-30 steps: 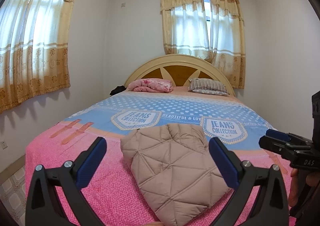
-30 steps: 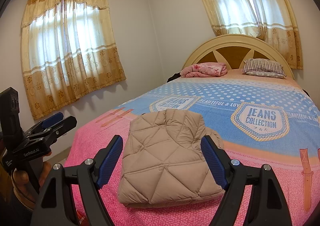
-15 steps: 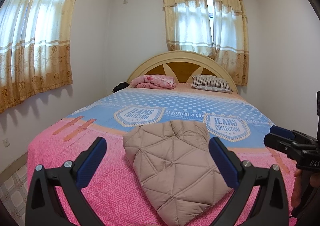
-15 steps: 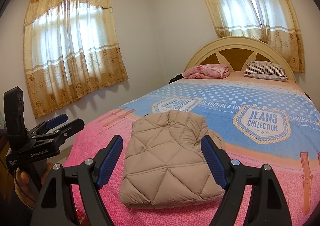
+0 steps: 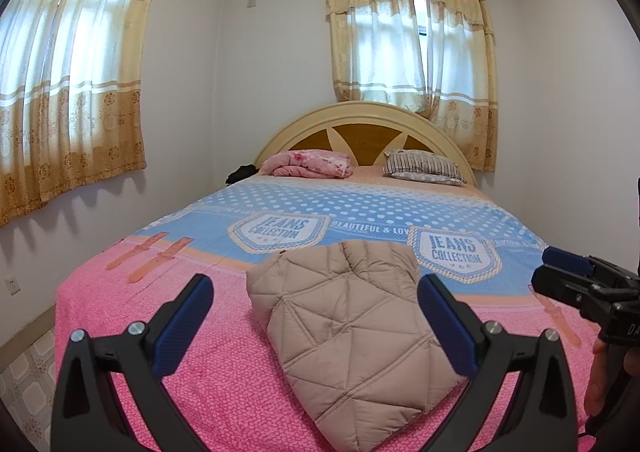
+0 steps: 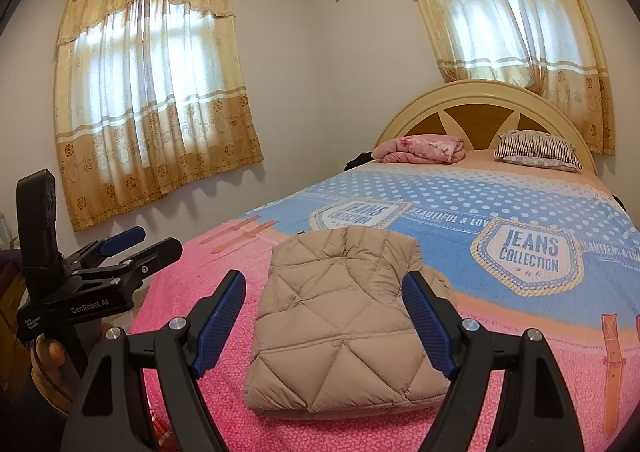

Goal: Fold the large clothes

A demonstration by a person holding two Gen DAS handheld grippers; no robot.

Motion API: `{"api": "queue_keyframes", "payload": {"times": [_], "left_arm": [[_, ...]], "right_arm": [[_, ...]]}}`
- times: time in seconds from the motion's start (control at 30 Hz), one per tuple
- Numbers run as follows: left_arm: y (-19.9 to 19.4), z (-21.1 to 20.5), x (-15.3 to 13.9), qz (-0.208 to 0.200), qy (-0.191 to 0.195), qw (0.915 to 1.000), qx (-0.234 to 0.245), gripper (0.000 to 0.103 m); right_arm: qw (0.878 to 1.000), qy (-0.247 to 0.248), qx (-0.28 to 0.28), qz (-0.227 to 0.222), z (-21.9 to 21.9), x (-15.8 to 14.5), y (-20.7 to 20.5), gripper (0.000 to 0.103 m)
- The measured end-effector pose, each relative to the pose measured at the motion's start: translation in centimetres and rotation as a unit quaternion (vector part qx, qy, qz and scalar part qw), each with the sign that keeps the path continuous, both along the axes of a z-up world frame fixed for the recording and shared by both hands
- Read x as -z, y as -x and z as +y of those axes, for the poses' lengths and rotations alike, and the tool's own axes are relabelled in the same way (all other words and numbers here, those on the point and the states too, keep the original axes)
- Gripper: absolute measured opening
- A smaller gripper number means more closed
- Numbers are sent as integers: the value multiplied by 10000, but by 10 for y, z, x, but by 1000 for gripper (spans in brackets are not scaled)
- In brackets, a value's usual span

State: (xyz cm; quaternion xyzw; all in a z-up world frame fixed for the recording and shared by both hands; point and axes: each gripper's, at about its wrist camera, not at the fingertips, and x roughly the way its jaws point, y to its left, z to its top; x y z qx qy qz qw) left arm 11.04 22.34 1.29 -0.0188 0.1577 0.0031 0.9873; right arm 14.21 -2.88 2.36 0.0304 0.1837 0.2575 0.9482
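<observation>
A single beige quilted jacket, folded into a puffy rectangle, lies on the pink near end of a bed, its long axis running from the foot toward the headboard. Two tongs flank the view: the left tongs at left and the right tongs at right, both spread wide and empty, short of the jacket. Two pillows rest at the head.
</observation>
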Motion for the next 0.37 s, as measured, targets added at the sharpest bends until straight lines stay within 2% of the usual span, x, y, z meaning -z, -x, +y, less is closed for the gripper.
{"api": "queue_keyframes", "payload": {"times": [0.37], "left_arm": [[3,-6,2,-155,-153,9998,14,103]], "right_arm": [[10000,12,2,24,0,2,0,81]]}}
